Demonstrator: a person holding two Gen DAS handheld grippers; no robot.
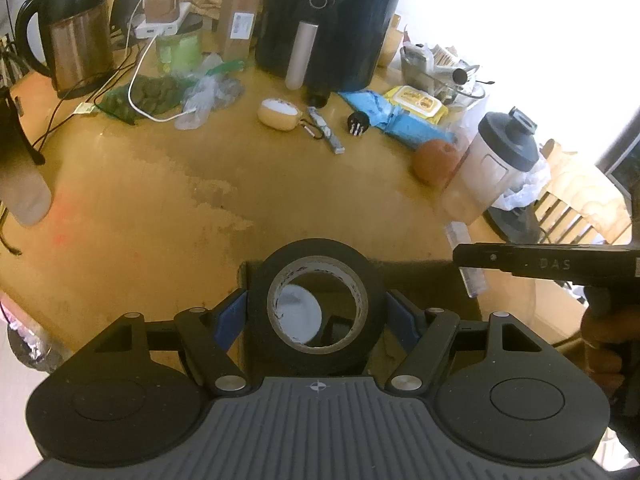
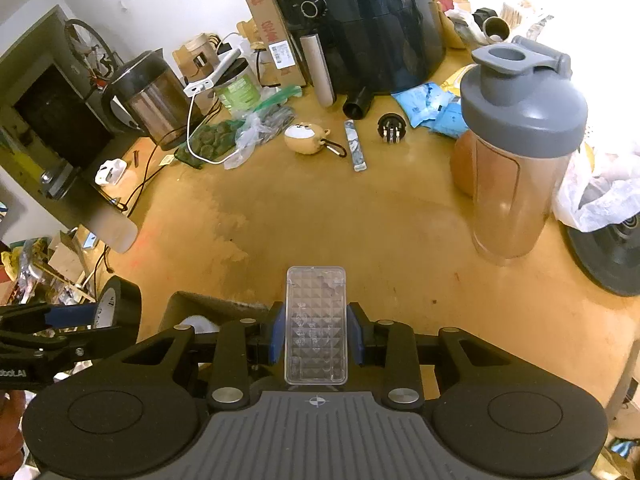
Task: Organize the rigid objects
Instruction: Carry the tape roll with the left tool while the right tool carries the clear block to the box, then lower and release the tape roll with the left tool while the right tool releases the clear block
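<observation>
Tape roll (image 1: pixel 316 306) sits clamped between the left gripper (image 1: pixel 316 316) fingers, its open core facing the camera, over the table's (image 1: pixel 160 200) near edge. Clear plastic case (image 2: pixel 316 328) is gripped by the right gripper (image 2: pixel 316 334), long axis running forward along the fingers. Bare tabletop lies ahead; shaker bottle (image 2: pixel 520 140) stands forward-right.

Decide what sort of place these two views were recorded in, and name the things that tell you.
Most likely a home kitchen or dining table used as a catch-all. An electric kettle and a black air fryer stand at the back, and a shaker bottle sits among snack packets and charging cables.
</observation>
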